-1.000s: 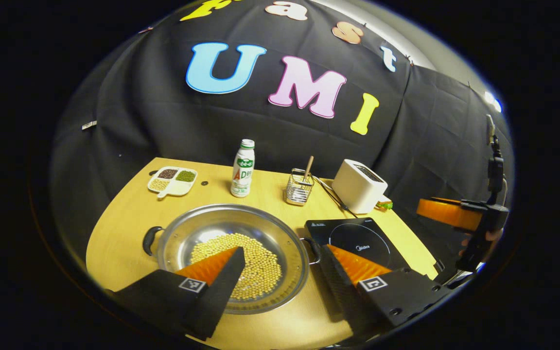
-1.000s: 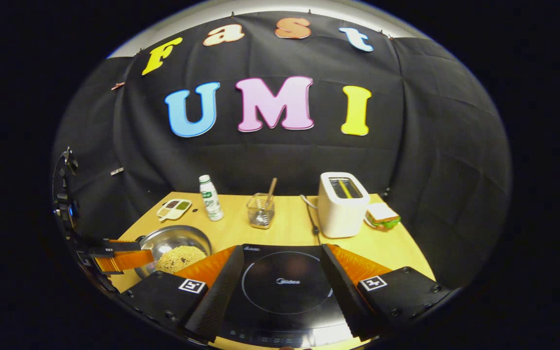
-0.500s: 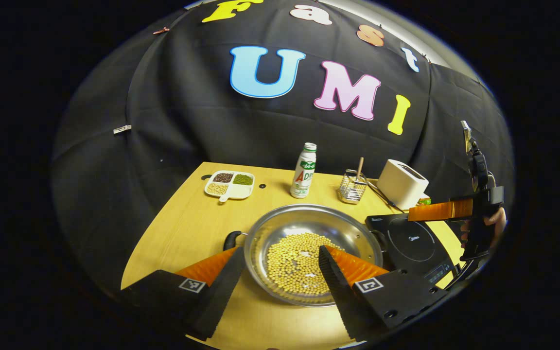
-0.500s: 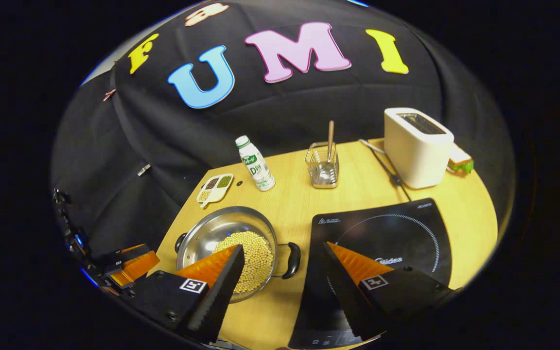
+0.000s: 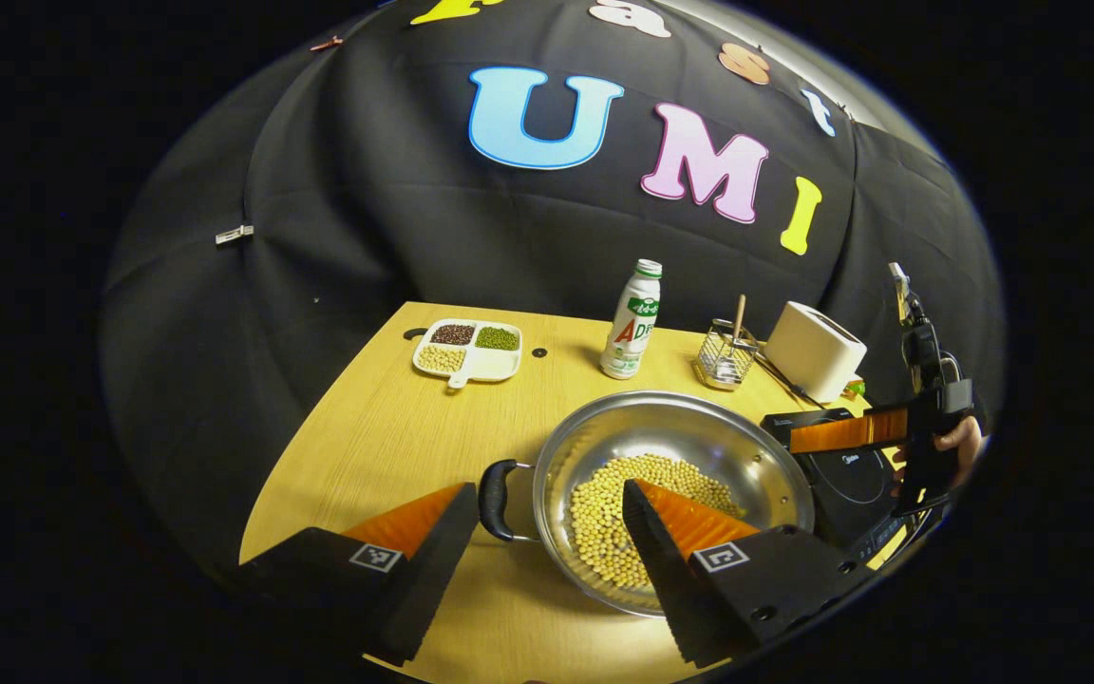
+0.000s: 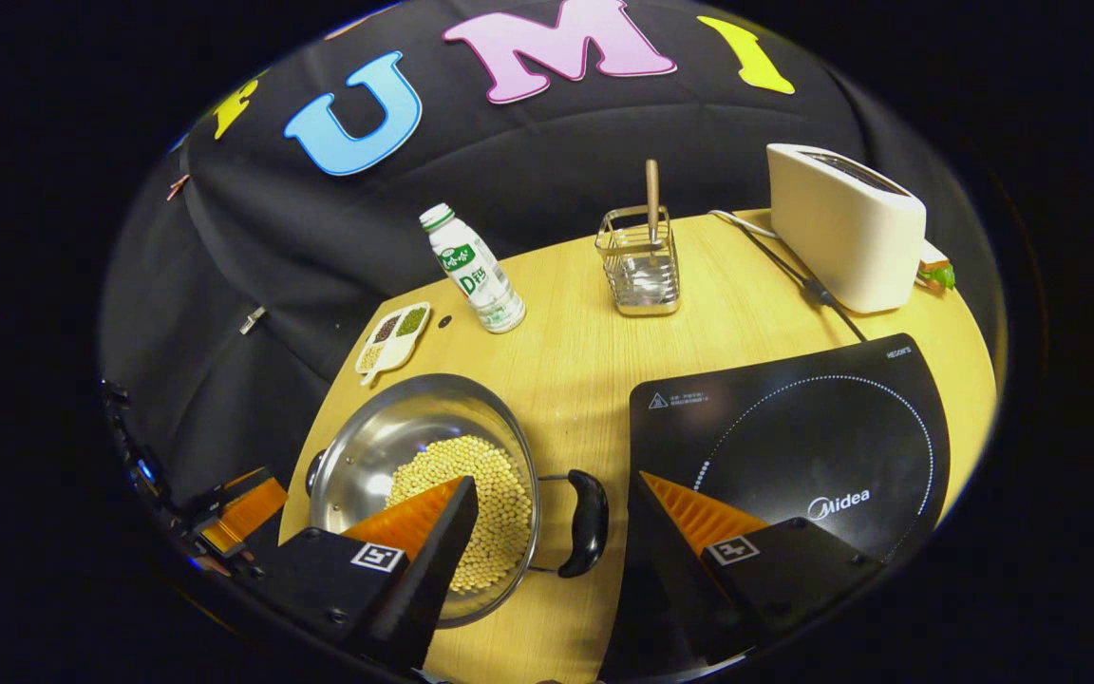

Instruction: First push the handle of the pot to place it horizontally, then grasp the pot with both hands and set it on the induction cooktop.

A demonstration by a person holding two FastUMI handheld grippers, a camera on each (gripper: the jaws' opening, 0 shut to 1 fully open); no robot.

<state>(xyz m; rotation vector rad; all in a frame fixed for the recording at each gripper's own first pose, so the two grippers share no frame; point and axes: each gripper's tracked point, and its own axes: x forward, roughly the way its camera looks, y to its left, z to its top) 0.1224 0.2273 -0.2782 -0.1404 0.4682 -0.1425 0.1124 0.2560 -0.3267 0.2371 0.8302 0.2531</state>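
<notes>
The pot [image 5: 670,494], part-filled with soybeans [image 5: 642,513], sits on the table [image 5: 386,446] near its front edge, just beside the induction cooktop [image 6: 794,437] but not on it. The left gripper [image 5: 537,551] is spread wide around the pot's left handle [image 5: 493,501], and the right gripper [image 6: 547,551] is equally released around the right handle [image 6: 585,522]; neither grasps anything. The likely risk is uneven clamping: a lopsided lift would tilt the shallow pot and spill beans, or the rim could catch the cooktop's edge.

A light wooden table [image 5: 386,446] is set against black cloth walls [image 5: 338,237]; a pale strip is seen above the cloth.
</notes>
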